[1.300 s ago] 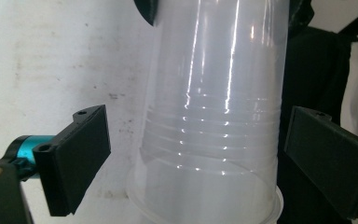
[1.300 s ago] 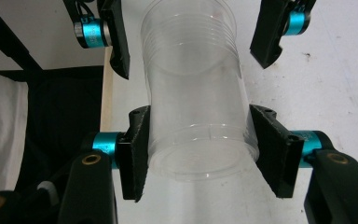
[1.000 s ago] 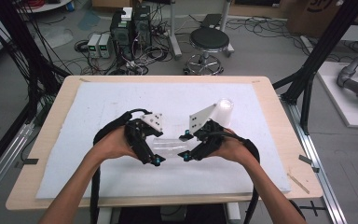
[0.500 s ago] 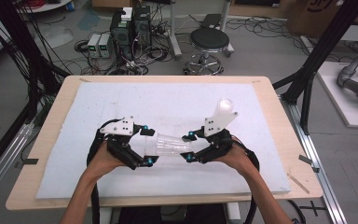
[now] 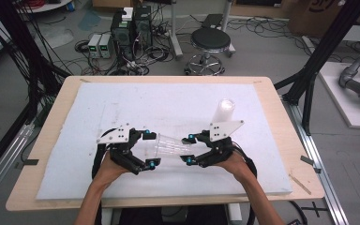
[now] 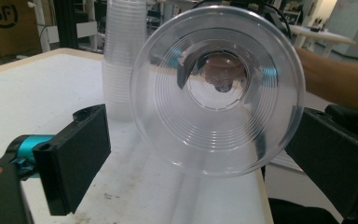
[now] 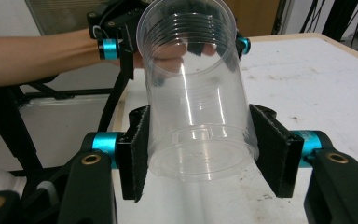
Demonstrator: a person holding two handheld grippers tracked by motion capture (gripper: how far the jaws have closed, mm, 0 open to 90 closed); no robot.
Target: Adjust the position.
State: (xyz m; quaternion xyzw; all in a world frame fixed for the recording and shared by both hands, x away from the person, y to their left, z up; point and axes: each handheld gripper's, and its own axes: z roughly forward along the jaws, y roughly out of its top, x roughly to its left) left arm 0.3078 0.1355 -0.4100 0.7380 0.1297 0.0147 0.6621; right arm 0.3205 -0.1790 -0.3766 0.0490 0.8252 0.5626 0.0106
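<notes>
High view: the right gripper (image 5: 186, 149) fingers squeeze the clear cup (image 5: 168, 146); the left gripper (image 5: 151, 149) fingers stand wide around its rim.

High view: above the near edge of the tabletop (image 5: 65, 101), facing forward and down, far off.
Left gripper view: close, level, into the clear cup's (image 6: 217, 88) mouth.
Right gripper view: close, at the cup's base.
Shared: the cup, over the tabletop.
</notes>
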